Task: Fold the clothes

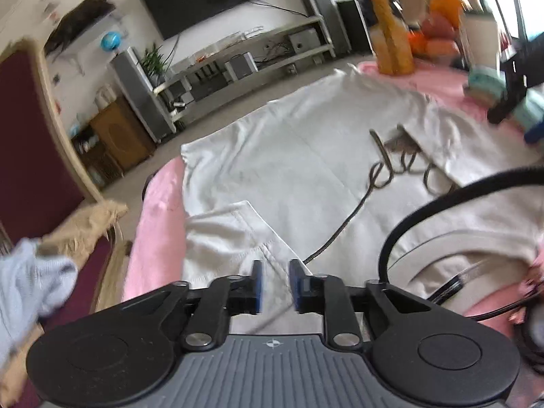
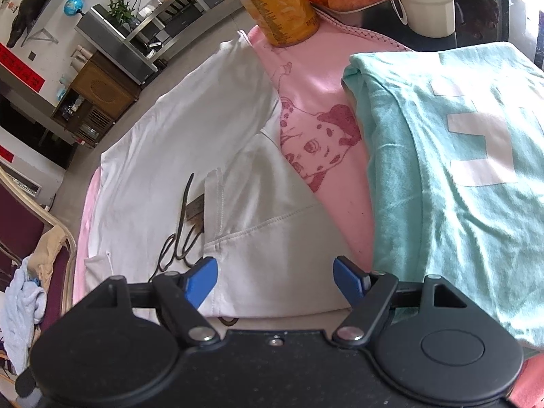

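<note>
1. Left gripper [image 1: 275, 280] tips down over white shirt [image 1: 306, 156], jaws a little apart, nothing pinched.
2. Right gripper [image 2: 275, 280] tips down, jaws wide, holding nothing.
3. Shirt spread flat on pink blanket [image 2: 326, 78].
4. Writing on shirt half covered by folded sleeve [image 2: 258, 210].

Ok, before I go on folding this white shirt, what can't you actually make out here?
- White shirt script print: a folded-over sleeve covers part of it in both wrist views.
- Shirt's near hem: hidden behind the right gripper.
- Right gripper from the left wrist: motion-blurred.
- Mint shirt: cut off at the frame edge.
</note>
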Tool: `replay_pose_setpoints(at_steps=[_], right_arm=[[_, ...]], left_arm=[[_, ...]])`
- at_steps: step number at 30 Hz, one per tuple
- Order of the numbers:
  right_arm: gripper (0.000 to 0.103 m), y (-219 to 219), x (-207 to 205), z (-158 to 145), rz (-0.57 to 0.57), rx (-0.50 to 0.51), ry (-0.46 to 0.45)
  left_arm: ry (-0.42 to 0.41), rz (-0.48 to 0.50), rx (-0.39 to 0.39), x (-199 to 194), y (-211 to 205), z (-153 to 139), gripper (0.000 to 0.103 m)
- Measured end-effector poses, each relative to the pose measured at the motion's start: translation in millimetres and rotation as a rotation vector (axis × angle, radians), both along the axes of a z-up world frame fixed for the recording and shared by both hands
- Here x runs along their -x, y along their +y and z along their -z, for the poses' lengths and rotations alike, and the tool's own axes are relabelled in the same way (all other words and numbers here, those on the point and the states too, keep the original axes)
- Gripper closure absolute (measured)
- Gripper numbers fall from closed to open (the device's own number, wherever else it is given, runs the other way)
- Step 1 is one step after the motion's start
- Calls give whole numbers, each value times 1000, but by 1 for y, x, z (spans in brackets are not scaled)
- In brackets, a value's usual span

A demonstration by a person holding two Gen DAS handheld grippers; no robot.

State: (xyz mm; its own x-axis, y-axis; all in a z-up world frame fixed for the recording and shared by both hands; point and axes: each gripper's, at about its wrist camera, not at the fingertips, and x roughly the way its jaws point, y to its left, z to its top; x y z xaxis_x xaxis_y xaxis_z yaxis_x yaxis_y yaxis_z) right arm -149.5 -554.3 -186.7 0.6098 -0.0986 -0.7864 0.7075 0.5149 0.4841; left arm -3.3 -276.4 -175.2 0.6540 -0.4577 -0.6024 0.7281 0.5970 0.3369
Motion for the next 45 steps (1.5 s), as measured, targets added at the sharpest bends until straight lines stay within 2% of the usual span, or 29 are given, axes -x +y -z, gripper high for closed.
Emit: replay_pose_setpoints(at_steps=[4,8,9,10,11,12,15,17,18,21,25,30,38,41,45], right_arm=[[29,1,1,-2,-6,6,-7],[30,3,0,-3,-20,31,-11],[32,4,-1,-4,-25,45,-11],[47,5,-2,-5,-35,67,-11],[63,7,-4,-6,-48,95,-10],[67,9,-7,-6,-60,125,-2],[67,13,-17,-2,-91,198,31],[67,14,-23,7,-104,225,87],[67,14,-26,11,-110,238,116],[69,23,-27,15,-152,311,175],[69,38,-23,14,-186,380,251],[69,50,-16,-7,-144,374,256],[60,62,-24,-88,40,465,199],[59,68,-31,-97,92,468,221],[58,76,-36,-92,150,423,244]], left_arm=[[75,-132,108,-15,22,-12,71],[170,-338,212,-50,45,-16,71],[200,-387,238,-60,50,-15,73],[221,-431,257,-68,54,-14,73],[224,-468,259,-75,55,-12,74],[221,-496,245,-81,55,-8,79],[236,-548,163,-93,50,9,81],[261,-583,83,-100,47,20,81],[259,-599,37,-100,47,24,77],[215,-615,-45,-95,48,26,75],[226,-607,-83,-87,54,24,75],[279,-638,-27,-88,74,15,74],[273,-585,38,-81,83,-3,68],[254,-559,35,-77,85,-6,68],[259,-533,49,-75,89,-10,66]])
